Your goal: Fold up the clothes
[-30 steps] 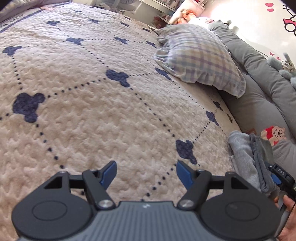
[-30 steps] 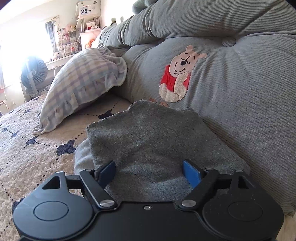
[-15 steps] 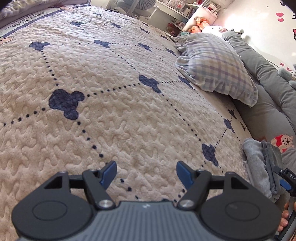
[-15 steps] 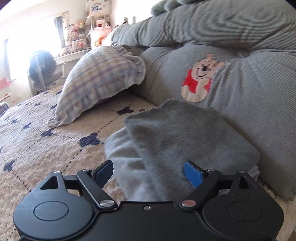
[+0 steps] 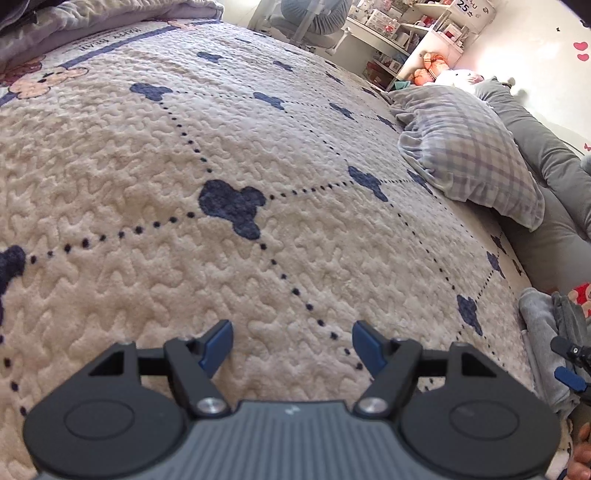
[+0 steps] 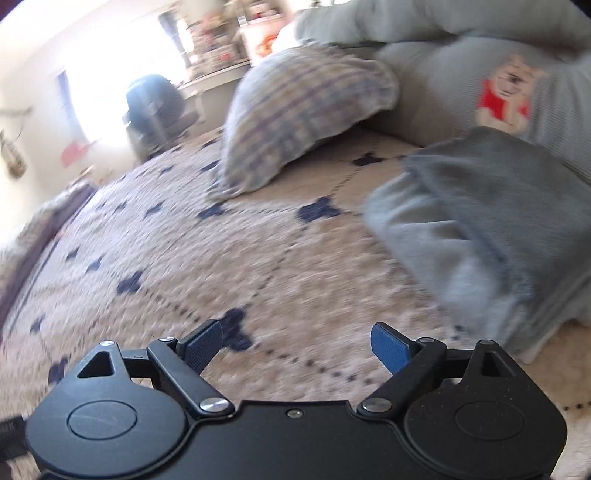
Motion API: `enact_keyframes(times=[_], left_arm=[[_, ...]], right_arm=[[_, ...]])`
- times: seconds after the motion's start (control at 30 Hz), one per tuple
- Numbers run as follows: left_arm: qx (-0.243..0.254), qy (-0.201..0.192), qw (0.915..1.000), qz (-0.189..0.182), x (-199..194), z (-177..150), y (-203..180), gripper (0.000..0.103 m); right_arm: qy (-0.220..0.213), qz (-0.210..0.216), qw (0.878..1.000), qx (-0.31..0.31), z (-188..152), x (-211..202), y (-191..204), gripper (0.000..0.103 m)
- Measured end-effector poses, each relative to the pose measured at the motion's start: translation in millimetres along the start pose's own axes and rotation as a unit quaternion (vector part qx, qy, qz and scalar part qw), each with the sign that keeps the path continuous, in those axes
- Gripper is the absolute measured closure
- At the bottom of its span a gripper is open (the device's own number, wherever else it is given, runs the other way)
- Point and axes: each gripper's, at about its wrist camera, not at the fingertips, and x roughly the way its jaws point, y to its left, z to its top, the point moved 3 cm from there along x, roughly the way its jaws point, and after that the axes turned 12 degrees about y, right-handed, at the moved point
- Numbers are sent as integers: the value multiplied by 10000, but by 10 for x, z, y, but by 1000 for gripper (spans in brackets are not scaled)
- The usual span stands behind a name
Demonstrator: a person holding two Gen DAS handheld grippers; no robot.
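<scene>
A folded stack of grey clothes (image 6: 491, 225) lies on the cream bedspread (image 6: 258, 266) against a grey Pooh cushion (image 6: 502, 92). It also shows at the right edge of the left wrist view (image 5: 546, 332). My right gripper (image 6: 295, 345) is open and empty, over bare bedspread to the left of the stack. My left gripper (image 5: 291, 341) is open and empty, low over the bedspread (image 5: 221, 155), far left of the stack. The right gripper's tip (image 5: 570, 363) shows beside the stack in the left wrist view.
A plaid ruffled pillow (image 5: 472, 155) leans on the long grey cushion (image 5: 554, 162) at the bed's right side; it also shows in the right wrist view (image 6: 303, 110). A bunched quilt (image 5: 74, 26) lies at the far left. Shelves and a chair stand beyond the bed.
My right gripper has pulled back and swung left off the grey stack, which now sits to its right. My left gripper has turned left over the bedspread. Both stay open.
</scene>
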Motion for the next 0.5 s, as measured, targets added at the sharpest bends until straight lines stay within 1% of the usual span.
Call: enact_keyframes(times=[0.1, 0.2, 0.27, 0.5], left_arm=[[121, -160, 9996, 191, -68, -12, 64, 28], [258, -317, 9979, 497, -106, -41, 130, 26], [296, -362, 9969, 632, -110, -66, 180, 26], [380, -406, 9960, 706, -119, -95, 239, 25]], right_arm=[[288, 208, 9992, -205, -148, 141, 333, 16], [548, 452, 9968, -353, -288, 262, 638, 16], [651, 526, 9952, -502, -365, 324, 827, 16], [884, 688, 9893, -935, -513, 420, 1301, 15]])
